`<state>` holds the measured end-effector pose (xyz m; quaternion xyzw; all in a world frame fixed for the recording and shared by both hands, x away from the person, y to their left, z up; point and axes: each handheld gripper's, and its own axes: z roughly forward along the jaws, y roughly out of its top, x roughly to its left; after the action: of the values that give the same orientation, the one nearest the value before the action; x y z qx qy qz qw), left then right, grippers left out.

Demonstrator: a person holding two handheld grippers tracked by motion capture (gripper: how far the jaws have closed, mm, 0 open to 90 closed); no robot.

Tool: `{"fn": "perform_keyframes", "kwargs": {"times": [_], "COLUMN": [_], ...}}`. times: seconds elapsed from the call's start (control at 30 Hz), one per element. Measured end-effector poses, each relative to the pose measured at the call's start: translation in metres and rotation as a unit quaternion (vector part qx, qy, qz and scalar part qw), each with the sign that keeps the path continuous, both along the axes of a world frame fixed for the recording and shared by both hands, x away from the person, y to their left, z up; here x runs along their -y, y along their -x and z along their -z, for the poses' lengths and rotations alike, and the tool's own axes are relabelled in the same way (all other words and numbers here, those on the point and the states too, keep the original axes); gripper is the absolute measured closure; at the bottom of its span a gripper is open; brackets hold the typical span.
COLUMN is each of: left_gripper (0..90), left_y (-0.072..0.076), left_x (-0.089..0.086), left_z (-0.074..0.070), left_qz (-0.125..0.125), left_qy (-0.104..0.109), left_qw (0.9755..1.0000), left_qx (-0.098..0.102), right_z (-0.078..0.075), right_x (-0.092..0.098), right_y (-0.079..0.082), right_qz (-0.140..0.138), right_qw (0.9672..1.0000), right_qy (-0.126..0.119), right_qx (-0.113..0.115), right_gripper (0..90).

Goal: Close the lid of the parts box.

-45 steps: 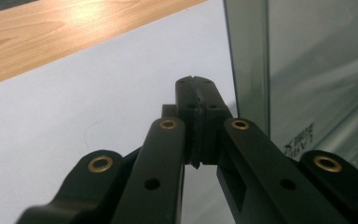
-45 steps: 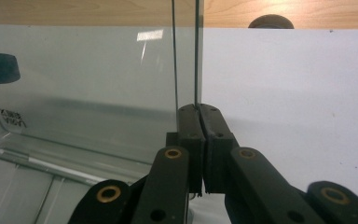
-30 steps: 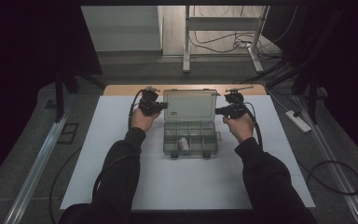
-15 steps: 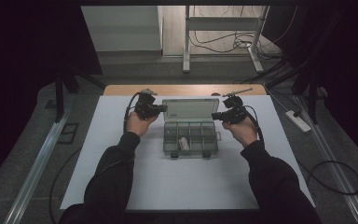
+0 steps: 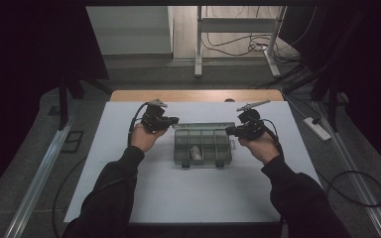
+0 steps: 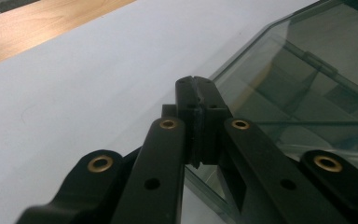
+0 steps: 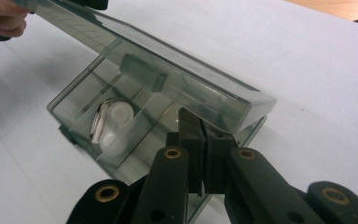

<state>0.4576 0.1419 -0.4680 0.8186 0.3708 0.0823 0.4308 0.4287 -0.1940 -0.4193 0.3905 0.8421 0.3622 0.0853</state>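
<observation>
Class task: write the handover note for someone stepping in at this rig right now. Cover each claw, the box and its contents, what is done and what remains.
Left claw: shut, tips at the left end of the lid, nothing gripped that I can see.
Right claw: shut, tips under the lid's right front corner.
Clear compartment box: mid-table on the white sheet; lid part-way down, hinged at the far side.
White item: inside a front compartment.
Done: item in the box.
Left: probably lower the lid fully and latch it.

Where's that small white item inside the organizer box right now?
In the high view, the white item lies in a front-row compartment of the clear organizer box, left of centre, between the left gripper and right gripper.
</observation>
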Motion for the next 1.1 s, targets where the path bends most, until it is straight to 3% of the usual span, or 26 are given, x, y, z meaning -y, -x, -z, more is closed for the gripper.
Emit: {"fn": "perform_keyframes", "kwargs": {"times": [0.53,1.1], "left_gripper": [89.5,89.5], "left_y": [0.041,0.083], "left_x": [-0.001,-0.002], "left_z": [-0.013,-0.011], "left_qz": [0.011,0.017], "left_qy": [-0.003,-0.006], "left_qw": [0.9999,0.9998], "left_qx": [0.005,-0.008], "right_z": [0.003,0.02], "right_x": [0.007,0.008], "right_y": [0.035,0.046], "right_qz": [-0.035,-0.051], "right_qw": [0.9992,0.9976], "right_qy": [0.019,0.042], "right_qx": [-0.002,-0.021], "right_gripper": [89.6,89.7]}}
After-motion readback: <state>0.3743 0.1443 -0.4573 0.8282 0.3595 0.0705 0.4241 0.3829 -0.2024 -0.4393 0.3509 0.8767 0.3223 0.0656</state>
